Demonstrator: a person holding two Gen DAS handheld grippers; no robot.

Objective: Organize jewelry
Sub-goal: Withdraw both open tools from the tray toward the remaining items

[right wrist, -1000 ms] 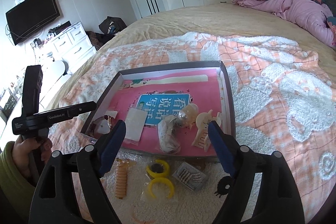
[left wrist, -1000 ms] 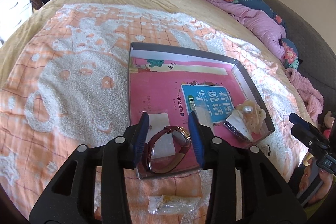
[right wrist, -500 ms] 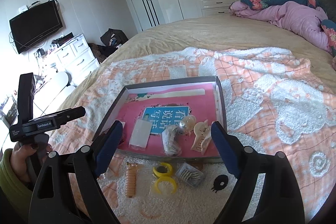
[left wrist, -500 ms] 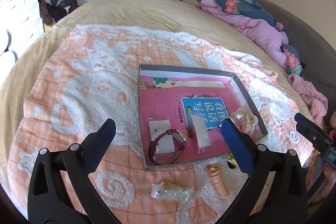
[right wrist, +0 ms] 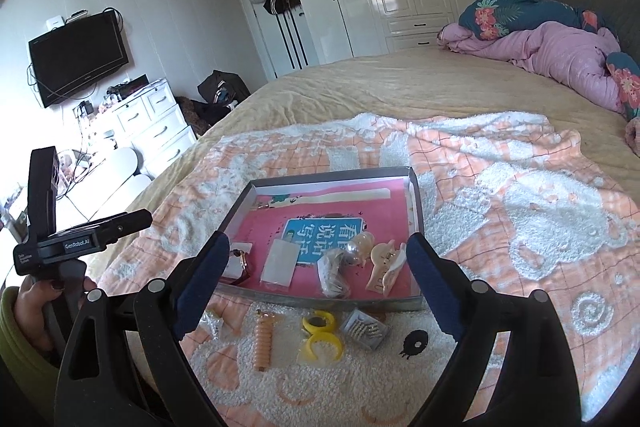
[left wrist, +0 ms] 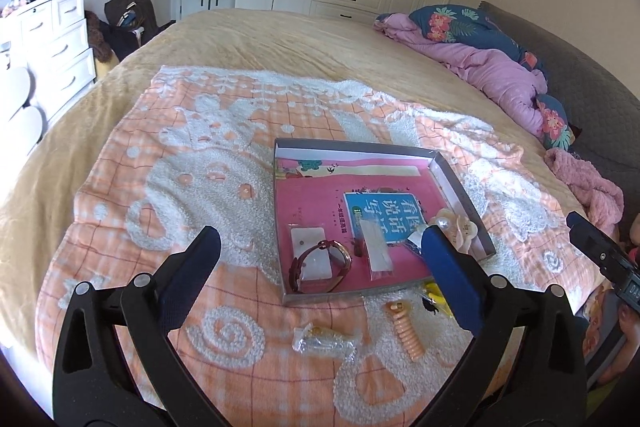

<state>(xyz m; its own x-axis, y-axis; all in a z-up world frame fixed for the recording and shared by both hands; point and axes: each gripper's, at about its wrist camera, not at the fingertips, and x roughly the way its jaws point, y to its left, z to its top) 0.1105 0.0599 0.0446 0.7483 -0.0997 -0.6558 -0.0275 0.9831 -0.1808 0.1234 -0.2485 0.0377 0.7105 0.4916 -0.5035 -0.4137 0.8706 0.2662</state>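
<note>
Your left tool stands wide apart with nothing between its pads; the jaws have just been opening, and the watch lies free in the tray's near left corner, ahead of and below that tool. Your right tool is also spread and empty, its jaws just widening too.

What is left to sort lies on the blanket, outside the tray and closer to you than its near wall. From the right tool, the coil tie sits low and left of centre, its long axis running roughly along the tool's line of sight, away from you. The yellow rings are almost dead centre below the gap, and the small packet of clips is just right of them. From the left tool, a clear bag with something gold in it lies straight below the gap, with the coil tie to its right.

My read: the bag is your left hand's nearer pick, the rings and clip packet your right's. The coil tie lies between the two tools; close across its narrow width, not end to end.
</note>
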